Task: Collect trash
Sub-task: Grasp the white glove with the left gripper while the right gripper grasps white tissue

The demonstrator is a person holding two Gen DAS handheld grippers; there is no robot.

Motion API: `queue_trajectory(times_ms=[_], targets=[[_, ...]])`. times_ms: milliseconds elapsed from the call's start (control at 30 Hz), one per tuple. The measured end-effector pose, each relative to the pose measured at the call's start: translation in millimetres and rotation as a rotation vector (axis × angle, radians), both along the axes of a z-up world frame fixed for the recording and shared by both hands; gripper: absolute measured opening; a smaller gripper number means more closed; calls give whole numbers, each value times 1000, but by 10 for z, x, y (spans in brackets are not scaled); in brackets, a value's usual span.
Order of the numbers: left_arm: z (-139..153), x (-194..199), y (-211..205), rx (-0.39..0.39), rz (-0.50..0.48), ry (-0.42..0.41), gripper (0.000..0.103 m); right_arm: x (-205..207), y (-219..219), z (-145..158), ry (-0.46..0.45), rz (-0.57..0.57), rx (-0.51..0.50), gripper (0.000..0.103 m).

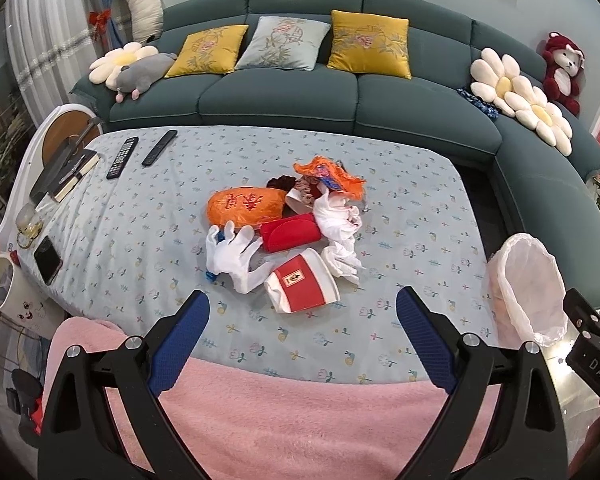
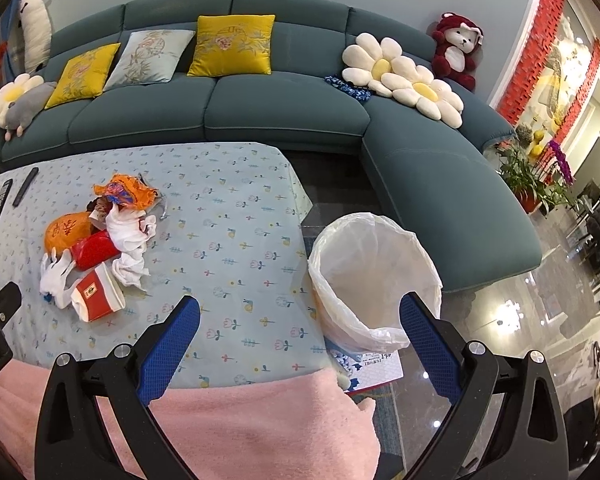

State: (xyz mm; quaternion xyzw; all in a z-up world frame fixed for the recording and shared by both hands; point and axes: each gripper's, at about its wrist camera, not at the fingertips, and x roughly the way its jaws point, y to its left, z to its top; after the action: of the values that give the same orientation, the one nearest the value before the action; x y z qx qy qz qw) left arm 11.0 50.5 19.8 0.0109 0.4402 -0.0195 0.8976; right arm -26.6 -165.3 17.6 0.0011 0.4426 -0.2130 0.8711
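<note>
A: While your left gripper point(image 1: 302, 312) hangs spread and empty, where is the trash?

B: The trash pile point(image 1: 288, 232) sits mid-table, ahead of you; the lined bin point(image 2: 374, 276) waits beside the table's right edge, under your spread, empty right gripper point(image 2: 300, 316), handy for drops.

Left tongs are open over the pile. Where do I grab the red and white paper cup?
Take the red and white paper cup across its flattened body near the open rim, coming from above on the near side. It lies on its side at the pile's front edge, so nothing blocks the left tongs.
</note>
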Motion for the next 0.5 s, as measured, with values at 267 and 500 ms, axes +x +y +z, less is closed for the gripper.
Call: queue_trajectory(times_ms=[267,500], targets=[[-7,-17,-30,-66,-33,13,90,-51,55,64,-28,15,-2,95],[-149,129,139,-60,-66,33,90,36,257,55,-57,44,47,95]])
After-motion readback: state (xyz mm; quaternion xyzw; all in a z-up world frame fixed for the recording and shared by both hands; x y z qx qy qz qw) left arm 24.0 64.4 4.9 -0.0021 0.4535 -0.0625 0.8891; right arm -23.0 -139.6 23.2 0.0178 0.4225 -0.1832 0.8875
